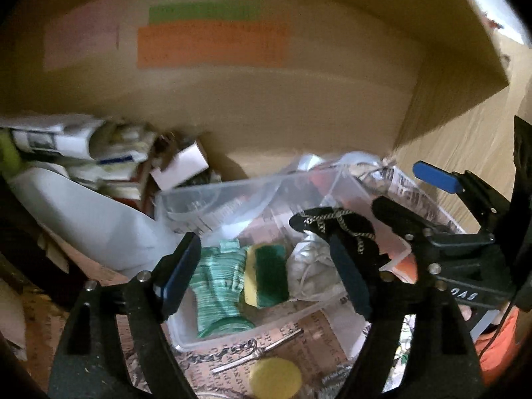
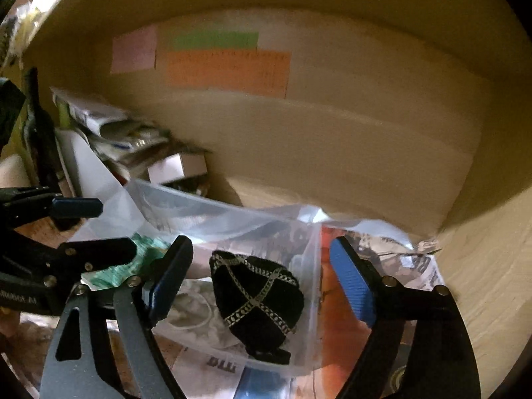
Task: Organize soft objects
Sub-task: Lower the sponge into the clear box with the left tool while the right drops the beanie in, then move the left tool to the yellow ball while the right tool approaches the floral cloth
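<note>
A clear plastic bin [image 1: 232, 193] sits on newspaper and holds a green striped cloth [image 1: 219, 286], a yellow-green sponge [image 1: 266, 276], a pale cloth bundle [image 1: 311, 266] and a black pouch with silver trim [image 1: 335, 226]. My left gripper [image 1: 266, 272] is open above the bin. My right gripper [image 2: 262, 282] is open around the black pouch [image 2: 256, 299], without touching it. The bin wall [image 2: 232, 219] also shows in the right wrist view. The right gripper also shows in the left wrist view [image 1: 412, 193], open.
A large cardboard box [image 1: 266, 99] with coloured labels stands behind the bin. Papers, a small white box [image 1: 179, 166] and a white sheet [image 1: 83, 212] pile at the left. A yellow round pad [image 1: 276, 379] and a metal chain [image 1: 229, 352] lie in front.
</note>
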The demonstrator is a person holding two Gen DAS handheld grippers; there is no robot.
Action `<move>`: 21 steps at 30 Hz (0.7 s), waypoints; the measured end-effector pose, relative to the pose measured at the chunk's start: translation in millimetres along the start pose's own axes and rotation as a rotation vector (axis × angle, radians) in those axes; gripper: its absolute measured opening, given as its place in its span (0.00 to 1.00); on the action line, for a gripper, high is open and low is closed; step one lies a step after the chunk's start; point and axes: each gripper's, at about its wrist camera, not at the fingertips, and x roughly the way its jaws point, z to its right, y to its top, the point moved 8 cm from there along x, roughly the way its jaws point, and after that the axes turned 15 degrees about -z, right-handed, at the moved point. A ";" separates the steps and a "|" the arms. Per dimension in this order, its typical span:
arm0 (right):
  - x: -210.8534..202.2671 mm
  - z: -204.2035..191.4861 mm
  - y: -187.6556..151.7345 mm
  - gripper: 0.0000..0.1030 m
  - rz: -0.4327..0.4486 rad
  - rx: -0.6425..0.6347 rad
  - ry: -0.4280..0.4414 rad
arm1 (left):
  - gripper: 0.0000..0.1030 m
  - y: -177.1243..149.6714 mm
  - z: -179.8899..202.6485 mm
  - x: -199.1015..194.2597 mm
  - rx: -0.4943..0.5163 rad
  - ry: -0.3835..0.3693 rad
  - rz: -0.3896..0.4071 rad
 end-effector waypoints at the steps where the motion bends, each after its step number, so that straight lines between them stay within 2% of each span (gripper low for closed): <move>1: -6.2 0.7 0.5 0.83 0.009 0.002 0.001 | 0.83 -2.0 -0.3 -7.8 -0.002 0.000 0.014; 4: -28.8 2.0 -0.7 0.88 0.052 0.011 0.004 | 0.91 -7.4 -3.7 -26.8 -0.005 0.007 0.055; 8: -55.3 3.2 -10.2 0.94 0.098 0.007 -0.003 | 0.95 -19.9 -7.8 -45.0 0.002 0.059 0.092; 11: -67.1 4.0 -23.5 0.98 0.111 0.002 -0.019 | 0.96 -34.1 -8.4 -49.6 0.019 0.097 0.092; 16: -66.8 6.4 -54.9 0.99 0.062 0.018 -0.020 | 0.96 -63.3 -6.8 -41.4 0.040 0.133 0.031; 21: -48.5 4.4 -92.0 0.99 -0.040 0.036 -0.019 | 0.96 -90.1 -4.3 -22.5 0.043 0.138 -0.040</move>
